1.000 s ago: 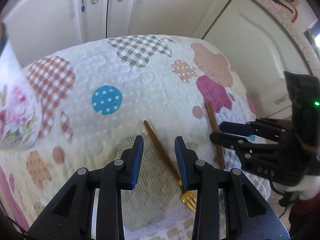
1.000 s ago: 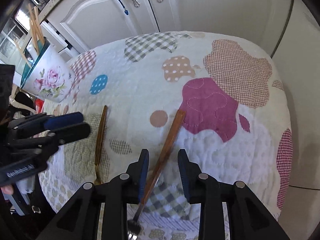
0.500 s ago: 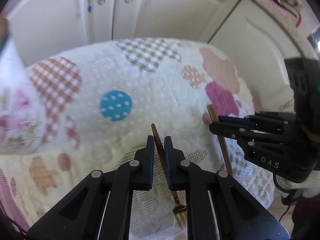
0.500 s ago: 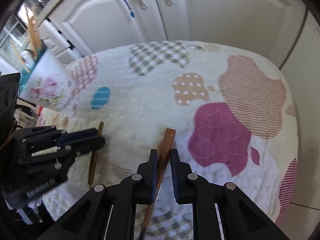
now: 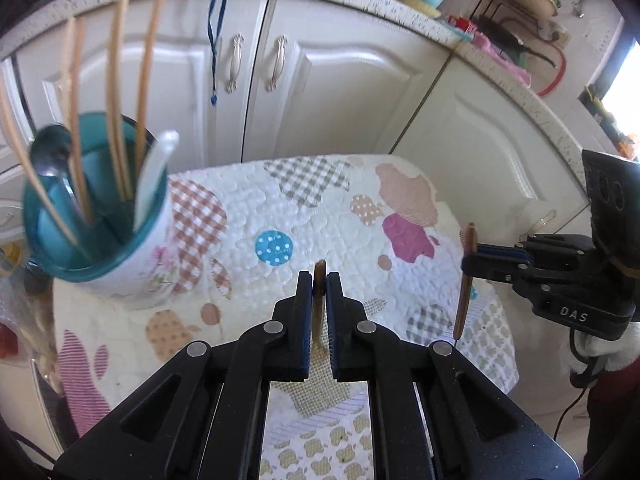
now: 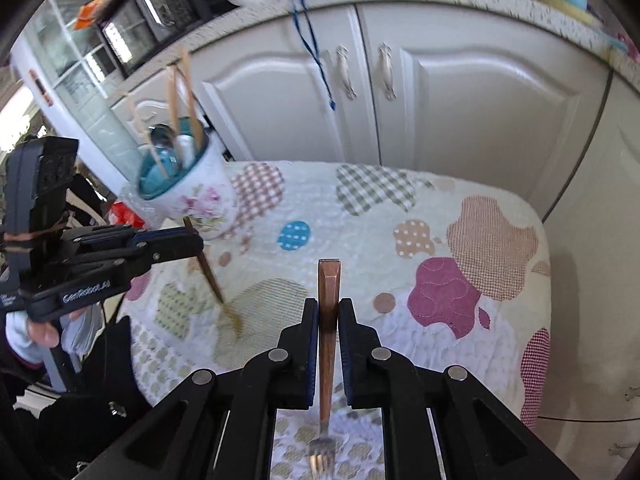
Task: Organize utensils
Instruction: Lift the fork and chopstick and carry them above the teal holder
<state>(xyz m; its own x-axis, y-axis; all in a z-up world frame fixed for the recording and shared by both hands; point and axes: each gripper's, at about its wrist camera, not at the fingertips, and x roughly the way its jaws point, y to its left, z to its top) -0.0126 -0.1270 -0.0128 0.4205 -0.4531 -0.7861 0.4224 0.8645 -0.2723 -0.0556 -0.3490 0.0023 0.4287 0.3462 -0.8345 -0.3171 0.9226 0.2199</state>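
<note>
My left gripper (image 5: 319,280) holds the brown handle of a gold fork (image 5: 318,320); its jaws are closing on the handle, and the fork hangs above the quilted cloth (image 5: 256,208). In the right wrist view the left gripper (image 6: 196,242) carries that fork (image 6: 216,284) tines down. My right gripper (image 6: 328,308) is shut on a copper-handled fork (image 6: 329,280), whose tines (image 6: 318,456) point back under the jaws. The right gripper (image 5: 468,258) shows with that fork (image 5: 464,304) at the right of the left wrist view. A floral cup (image 5: 132,256) with a teal inside holds chopsticks and spoons at the left.
The small patchwork-covered table (image 6: 400,216) ends close on all sides. White cabinet doors (image 5: 340,92) stand right behind it, with a blue cord (image 5: 214,40) hanging down. The cup (image 6: 204,196) stands at the table's far left corner. A gloved hand (image 6: 40,332) grips the left tool.
Both grippers closed on their forks and lifted them off the cloth. The views tilted up, bringing the cup's rim and the countertop into sight.
</note>
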